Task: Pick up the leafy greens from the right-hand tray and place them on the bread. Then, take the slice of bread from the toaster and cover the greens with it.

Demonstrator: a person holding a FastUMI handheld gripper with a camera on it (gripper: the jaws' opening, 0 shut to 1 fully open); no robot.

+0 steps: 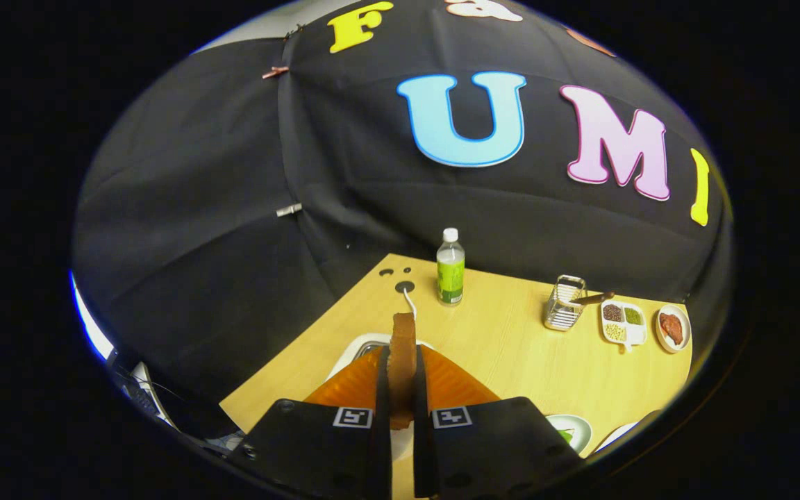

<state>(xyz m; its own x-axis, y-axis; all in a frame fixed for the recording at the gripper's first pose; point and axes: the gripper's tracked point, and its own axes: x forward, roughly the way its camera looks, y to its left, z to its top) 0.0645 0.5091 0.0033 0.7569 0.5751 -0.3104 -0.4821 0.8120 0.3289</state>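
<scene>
My gripper (401, 375) is shut on a brown slice of bread (403, 347), which stands on edge between the two fingers and sticks out ahead of them. The slice is lifted above the white toaster (357, 347), whose top and slot show just beyond the fingers on the left. A white plate with a bit of green on it (573, 430) lies on the wooden table (511, 361) to the right of the fingers, partly hidden by them.
A green-labelled bottle (451, 267) stands at the table's back, beside a cable hole with a white cord (408, 298). Further right are a wire holder (564, 303), a divided dish of grains (623, 323) and a small plate of red food (672, 328).
</scene>
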